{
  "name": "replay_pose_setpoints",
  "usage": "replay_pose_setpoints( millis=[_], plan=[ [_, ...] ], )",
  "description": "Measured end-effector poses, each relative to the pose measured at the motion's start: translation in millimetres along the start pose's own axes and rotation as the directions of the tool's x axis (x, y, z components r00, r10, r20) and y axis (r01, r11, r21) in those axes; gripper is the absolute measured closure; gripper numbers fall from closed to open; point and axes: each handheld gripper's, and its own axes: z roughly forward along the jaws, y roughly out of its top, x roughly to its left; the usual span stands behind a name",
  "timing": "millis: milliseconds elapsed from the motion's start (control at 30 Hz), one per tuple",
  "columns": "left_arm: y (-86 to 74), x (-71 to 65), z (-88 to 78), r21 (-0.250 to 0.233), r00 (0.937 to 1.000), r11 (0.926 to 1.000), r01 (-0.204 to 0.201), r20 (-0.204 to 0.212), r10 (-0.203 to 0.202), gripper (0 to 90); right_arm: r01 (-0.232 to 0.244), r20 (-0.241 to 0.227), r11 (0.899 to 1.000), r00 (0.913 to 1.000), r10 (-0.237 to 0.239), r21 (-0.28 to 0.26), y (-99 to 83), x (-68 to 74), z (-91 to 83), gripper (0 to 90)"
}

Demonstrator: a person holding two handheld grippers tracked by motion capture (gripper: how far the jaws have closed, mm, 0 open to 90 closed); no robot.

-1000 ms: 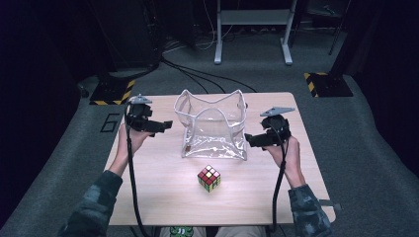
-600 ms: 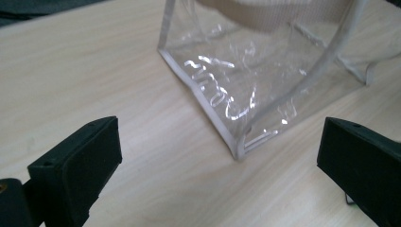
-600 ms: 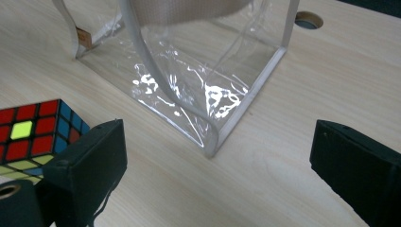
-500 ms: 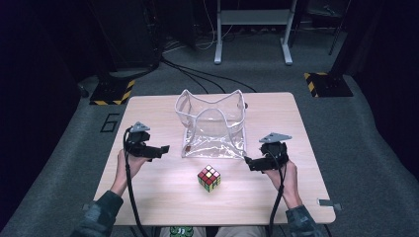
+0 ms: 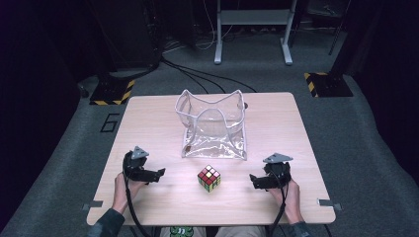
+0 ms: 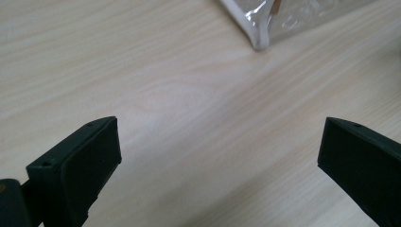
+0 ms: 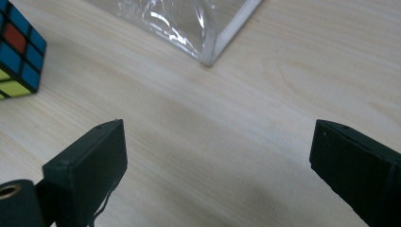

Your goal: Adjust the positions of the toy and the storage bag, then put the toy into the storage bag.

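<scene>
A multicoloured puzzle cube (image 5: 209, 178) sits on the pale wooden table (image 5: 276, 123), near its front edge, just in front of a clear plastic pouch with white edging (image 5: 213, 126). The left gripper (image 5: 157, 174) and right gripper (image 5: 254, 179) flank the cube, both with jaws spread wide and holding nothing.

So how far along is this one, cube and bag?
Nothing looks done: the cube sits on the table in front of the clear bag, outside it. Nothing is in hand; the left tool and right tool flank the cube, both open. Presumably grasping and bagging the cube remain.
</scene>
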Motion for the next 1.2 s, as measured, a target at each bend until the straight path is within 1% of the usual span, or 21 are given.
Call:
replay_pose_setpoints(
  millis=[33, 67, 133, 167, 200, 233, 267, 300, 333, 367, 400, 433, 467, 500, 600, 633, 767, 833, 1100, 1200],
  plan=[
    [-6.4, -1.9, 1.8, 0.010, 1.0000, 0.9999, -0.006, -0.007, 0.006, 0.1, -0.015, 0.011, 1.000, 0.9998, 0.015, 0.002, -4.0, 1.1, 0.9, 4.3],
    [-11.3, -3.4, 2.9, 0.017, 0.9999, 0.9998, -0.008, -0.014, 0.009, 0.1, -0.014, 0.017, 1.000, 0.9998, 0.014, -0.002, -9.5, 1.2, 1.5, 4.5],
    [-20.5, -5.4, 5.2, 0.023, 0.9998, 0.9997, -0.005, -0.019, 0.005, 0.1, -0.034, 0.016, 0.999, 0.9993, 0.034, -0.004, -16.8, 0.0, 2.5, 4.5],
    [-23.7, -6.3, 6.4, 0.022, 0.9998, 0.9998, 0.002, -0.020, -0.002, 0.1, -0.046, 0.009, 0.999, 0.9989, 0.046, -0.008, -21.5, -1.2, 3.1, 4.5],
    [-27.3, -6.3, 7.8, 0.022, 0.9997, 0.9998, -0.003, -0.022, 0.003, 0.1, -0.050, 0.011, 0.999, 0.9987, 0.050, -0.008, -24.0, -1.8, 3.1, 4.5],
    [-31.1, -7.7, 9.3, 0.018, 0.9992, 0.9998, -0.001, -0.041, 0.002, 0.1, -0.058, 0.018, 0.998, 0.9981, 0.059, -0.013, -26.8, -2.4, 3.6, 4.5],
    [-33.7, -8.0, 10.0, 0.014, 0.9986, 0.9999, -0.006, -0.052, 0.007, 0.1, -0.068, 0.011, 0.998, 0.9976, 0.068, -0.014, -30.0, -3.7, 4.1, 4.7],
    [-35.5, -7.9, 10.6, 0.012, 0.9986, 0.9999, -0.002, -0.052, 0.003, 0.1, -0.063, 0.014, 0.998, 0.9979, 0.063, -0.012, -33.0, -5.5, 5.3, 4.7],
    [-38.4, -7.3, 11.9, -0.002, 0.9986, 0.9999, 0.012, -0.050, -0.012, 0.1, -0.064, 0.029, 0.998, 0.9975, 0.064, -0.020, -34.6, -5.1, 5.1, 5.3],
    [-40.1, -6.7, 12.1, -0.012, 0.9986, 0.9995, 0.028, -0.043, -0.029, 0.0, -0.045, 0.062, 0.999, 0.9970, 0.046, -0.018, -35.9, -5.2, 4.7, 4.9],
    [-40.4, -6.7, 11.7, -0.013, 0.9984, 0.9993, 0.035, -0.044, -0.035, 0.0, -0.051, 0.058, 0.999, 0.9970, 0.052, -0.018, -36.9, -5.2, 3.9, 5.1],
    [-40.8, -6.2, 10.8, -0.008, 0.9986, 0.9997, 0.025, -0.046, -0.025, 0.0, -0.043, 0.056, 0.999, 0.9974, 0.044, -0.015, -37.4, -5.9, 3.4, 5.0],
    [-41.1, -6.9, 11.1, -0.013, 0.9983, 0.9994, 0.033, -0.048, -0.033, 0.0, -0.040, 0.056, 0.999, 0.9976, 0.041, -0.016, -37.7, -6.3, 3.2, 4.8],
    [-41.2, -6.7, 11.0, -0.012, 0.9984, 0.9994, 0.032, -0.046, -0.033, 0.0, -0.052, 0.058, 0.998, 0.9969, 0.053, -0.019, -37.8, -6.1, 3.5, 4.4],
    [-41.7, -6.5, 10.8, -0.012, 0.9982, 0.9992, 0.039, -0.045, -0.039, 0.0, -0.048, 0.063, 0.999, 0.9968, 0.048, -0.012, -37.9, -6.3, 3.4, 2.8],
    [-41.7, -6.4, 10.7, -0.010, 0.9984, 0.9993, 0.036, -0.043, -0.037, 0.0, -0.052, 0.071, 0.999, 0.9961, 0.053, -0.011, -37.7, -6.1, 3.8, 2.2],
    [-41.1, -5.9, 11.2, -0.009, 0.9985, 0.9994, 0.032, -0.045, -0.032, 0.0, -0.059, 0.069, 0.998, 0.9959, 0.059, -0.010, -37.6, -5.9, 3.9, 1.9],
    [-40.3, -5.8, 12.1, -0.011, 0.9980, 0.9991, 0.040, -0.048, -0.041, 0.0, -0.066, 0.071, 0.998, 0.9952, 0.067, -0.012, -37.3, -5.4, 4.3, 1.9],
    [-41.4, -6.9, 11.4, -0.014, 0.9970, 0.9986, 0.052, -0.057, -0.052, 0.1, -0.070, 0.081, 0.997, 0.9942, 0.071, -0.013, -37.3, -4.7, 4.6, 1.7],
    [-41.4, -7.5, 11.3, -0.013, 0.9965, 0.9983, 0.056, -0.060, -0.057, 0.1, -0.072, 0.078, 0.997, 0.9943, 0.073, -0.011, -37.1, -5.0, 4.8, 0.5]
  ],
)
